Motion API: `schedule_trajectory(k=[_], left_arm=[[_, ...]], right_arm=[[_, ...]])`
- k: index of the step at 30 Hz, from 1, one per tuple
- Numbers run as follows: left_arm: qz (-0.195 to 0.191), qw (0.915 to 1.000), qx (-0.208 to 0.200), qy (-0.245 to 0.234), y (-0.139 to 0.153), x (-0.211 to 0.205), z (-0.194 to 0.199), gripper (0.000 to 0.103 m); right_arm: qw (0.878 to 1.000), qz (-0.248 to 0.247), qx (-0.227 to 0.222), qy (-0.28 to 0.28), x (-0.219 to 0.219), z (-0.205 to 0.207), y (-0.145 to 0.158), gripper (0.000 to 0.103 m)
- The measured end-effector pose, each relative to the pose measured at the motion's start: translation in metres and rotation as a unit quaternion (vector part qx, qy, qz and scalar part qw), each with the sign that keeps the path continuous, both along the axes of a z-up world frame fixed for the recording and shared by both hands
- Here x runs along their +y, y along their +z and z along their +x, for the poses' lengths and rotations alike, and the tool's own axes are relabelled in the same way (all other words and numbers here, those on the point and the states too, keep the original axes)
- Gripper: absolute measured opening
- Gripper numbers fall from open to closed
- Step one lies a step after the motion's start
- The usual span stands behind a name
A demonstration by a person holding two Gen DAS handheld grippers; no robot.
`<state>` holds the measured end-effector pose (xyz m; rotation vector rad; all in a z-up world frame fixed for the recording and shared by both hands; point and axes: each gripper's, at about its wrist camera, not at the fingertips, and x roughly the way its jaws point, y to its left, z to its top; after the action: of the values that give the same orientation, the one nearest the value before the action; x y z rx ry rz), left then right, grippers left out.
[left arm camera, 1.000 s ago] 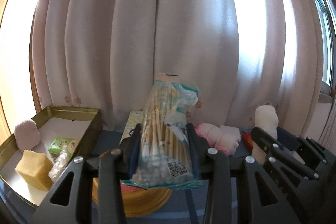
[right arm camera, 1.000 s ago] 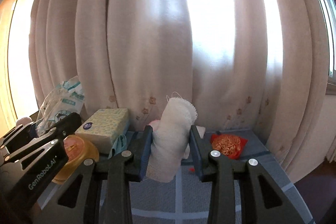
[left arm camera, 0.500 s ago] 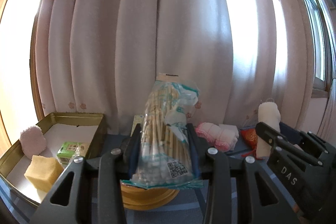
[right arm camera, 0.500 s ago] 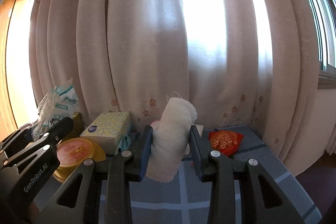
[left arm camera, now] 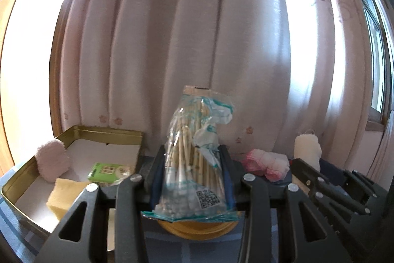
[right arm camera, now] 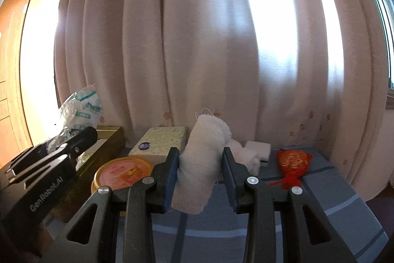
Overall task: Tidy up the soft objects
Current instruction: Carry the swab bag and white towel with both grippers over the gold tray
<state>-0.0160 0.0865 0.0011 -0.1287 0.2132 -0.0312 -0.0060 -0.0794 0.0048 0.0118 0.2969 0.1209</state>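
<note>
My left gripper point(left arm camera: 192, 164) is shut on a clear bag of cotton swabs point(left arm camera: 194, 164) that stands upright between its pads, above the table. To its left sits a gold tin box point(left arm camera: 14, 191) holding a pink puff point(left arm camera: 50, 160), a yellow sponge point(left arm camera: 65, 196) and a green packet point(left arm camera: 108, 171). My right gripper point(right arm camera: 200, 164) is shut on a white gauze roll point(right arm camera: 202, 164), also held upright. In the right wrist view the left gripper point(right arm camera: 71, 147) with the swab bag point(right arm camera: 81, 112) shows at the left edge.
A round yellow tin with a pink lid point(right arm camera: 123, 170), a tissue pack point(right arm camera: 160, 143), a pink and white cloth bundle point(left arm camera: 266, 164), a white pad point(right arm camera: 258, 148) and a red-orange pouch point(right arm camera: 293, 162) lie on the blue checked tablecloth point(right arm camera: 332, 218). Curtains hang close behind the table.
Both grippers have drawn back from the curtain with their loads still gripped. In the left wrist view the gold tin box has shifted toward the centre.
</note>
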Motion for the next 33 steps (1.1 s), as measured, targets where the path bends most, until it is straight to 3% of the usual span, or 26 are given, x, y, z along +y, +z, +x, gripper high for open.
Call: schedule_trajectory(k=[21, 33], left_arm=[[0.000, 0.9976, -0.001, 0.070, 0.008, 0.087, -0.011, 0.039], [0.004, 0.9938, 0.023, 0.109, 0.015, 0.125, 0.004, 0.039]], right_arm=[[0.997, 0.009, 0.015, 0.069, 0.087, 0.011, 0.002, 0.038], [0.994, 0.002, 0.003, 0.113, 0.141, 0.031, 0.034, 0.038]])
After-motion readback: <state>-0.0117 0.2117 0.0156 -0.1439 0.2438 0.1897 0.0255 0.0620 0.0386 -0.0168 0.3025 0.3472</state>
